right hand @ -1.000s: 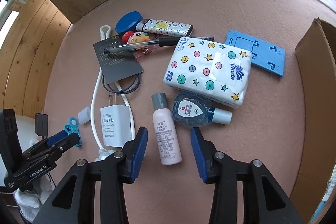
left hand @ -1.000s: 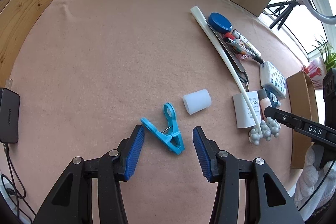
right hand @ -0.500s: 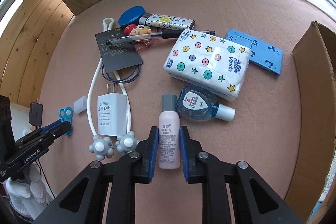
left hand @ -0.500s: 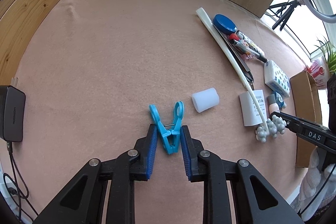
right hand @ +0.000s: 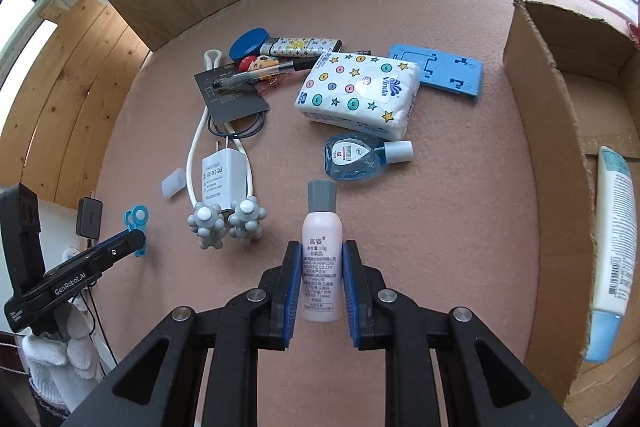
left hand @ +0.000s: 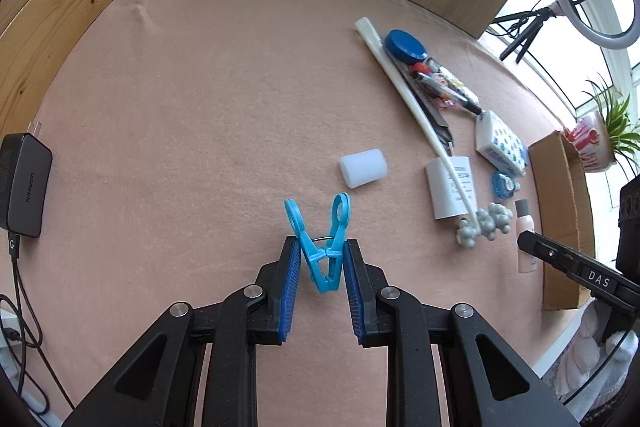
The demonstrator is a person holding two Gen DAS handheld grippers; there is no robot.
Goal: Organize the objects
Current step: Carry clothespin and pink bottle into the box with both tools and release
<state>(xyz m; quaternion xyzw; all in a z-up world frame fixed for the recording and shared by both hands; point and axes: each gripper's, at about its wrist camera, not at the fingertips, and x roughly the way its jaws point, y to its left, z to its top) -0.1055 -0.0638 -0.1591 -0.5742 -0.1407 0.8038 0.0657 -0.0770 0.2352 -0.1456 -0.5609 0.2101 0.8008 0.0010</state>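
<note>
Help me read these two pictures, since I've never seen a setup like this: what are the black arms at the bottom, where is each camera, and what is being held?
There is no robot here. A person holds a hand-held claw in each hand, and each claw carries a wide-angle camera looking along its two fingers.

The left camera's picture shows the left claw closed on a blue clothespin. On the pink mat lie a white cap and a black charger.

The right camera's picture shows the right claw closed on a small pink bottle. Beyond it lie a blue bottle, a tissue pack, a white plug and a pen. To the right, a cardboard box holds a white tube.
</note>
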